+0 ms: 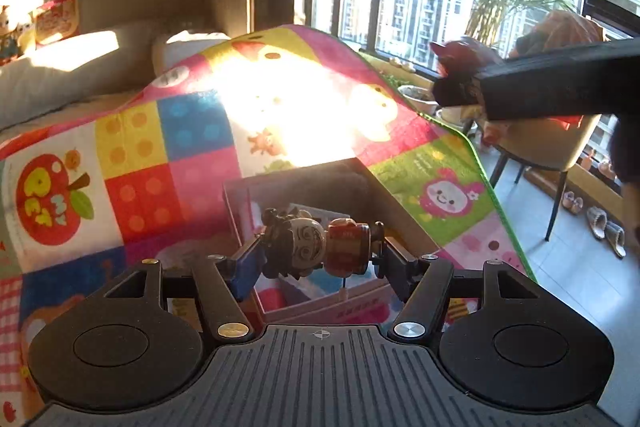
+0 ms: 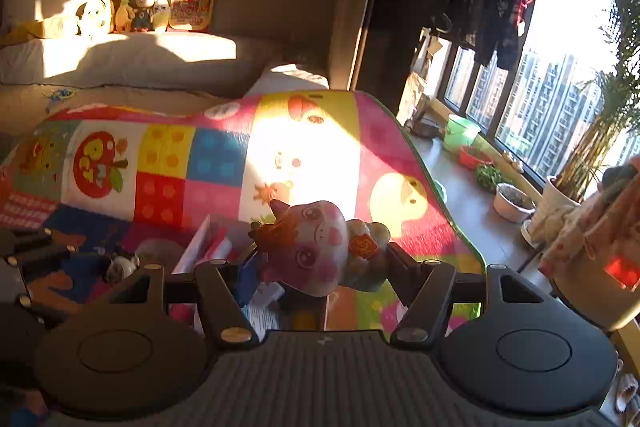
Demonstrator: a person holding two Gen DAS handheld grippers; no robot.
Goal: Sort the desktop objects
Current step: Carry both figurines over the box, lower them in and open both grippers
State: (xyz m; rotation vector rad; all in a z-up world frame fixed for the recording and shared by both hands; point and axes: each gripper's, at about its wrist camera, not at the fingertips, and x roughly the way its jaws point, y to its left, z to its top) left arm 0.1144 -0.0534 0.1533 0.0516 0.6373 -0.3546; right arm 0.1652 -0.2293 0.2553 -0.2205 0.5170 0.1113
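Left wrist view: the left gripper (image 1: 320,247) is clamping a small doll (image 1: 316,245) sideways, one pad on its dark-haired head and the other on its base, which is keeping it from rolling out. It is hanging above an open pink box (image 1: 320,301) that is sitting on the colourful mat (image 1: 132,163), so the doll looks ready to be dropped in or carried clear of the box walls. In the right wrist view, the right gripper (image 2: 320,259) is squeezing a pink figurine (image 2: 316,247) across its head and body, lifted well above the mat; the box (image 2: 200,247) is lying down and to the left. Seen from the left camera, the right gripper (image 1: 456,91) is hanging higher and over the mat's green right edge, so the two are apart and not crowding each other. Sun glare is washing out the mat's middle, so anything lying there probably cannot be made out. Past that edge the floor is dropping away beside a chair (image 1: 552,147).
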